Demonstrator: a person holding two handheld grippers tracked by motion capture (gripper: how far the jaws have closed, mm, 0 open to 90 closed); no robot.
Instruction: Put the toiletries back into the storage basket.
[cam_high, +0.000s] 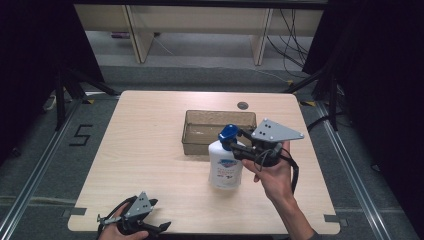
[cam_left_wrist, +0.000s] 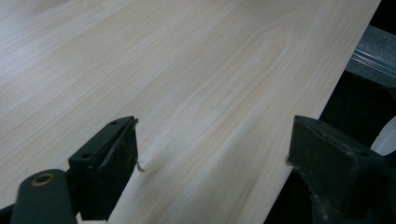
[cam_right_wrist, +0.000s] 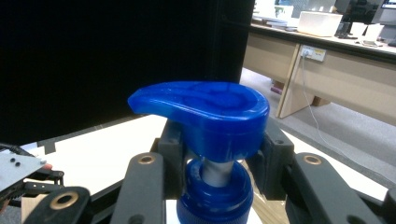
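At the bottom left of the high view, the left gripper (cam_high: 152, 216) is sitting low by the near edge of the light wooden table (cam_high: 145, 150), held in the person's left hand (cam_high: 116, 231). In the left gripper view its two black jaws are standing wide apart with nothing between them, just bare wood below. It is far from the bottle.

Moving toward the middle of the high view, a clear brownish plastic tray (cam_high: 194, 134) is sitting on the table. It looks empty.

Just in front of the tray's right end, a white plastic pump bottle with a blue pump top (cam_high: 225, 167) is standing upright on the table. The bottle looks smooth and maybe a bit slippery. It may be heavy if it is full of soap, but I cannot tell how full it is. The fat body is probably too wide for the jaws. The thin neck under the blue pump head (cam_right_wrist: 205, 114) looks like the best spot to grab, because the head can stop it from slipping down. The pump head might press down if pushed from above.

To the right, the right gripper (cam_high: 234, 144), held in the person's right hand (cam_high: 276, 175), is grasping the bottle right there. In the right gripper view the jaws are squeezing the neck from both sides, just below the blue head and above the blue collar (cam_right_wrist: 215, 193).
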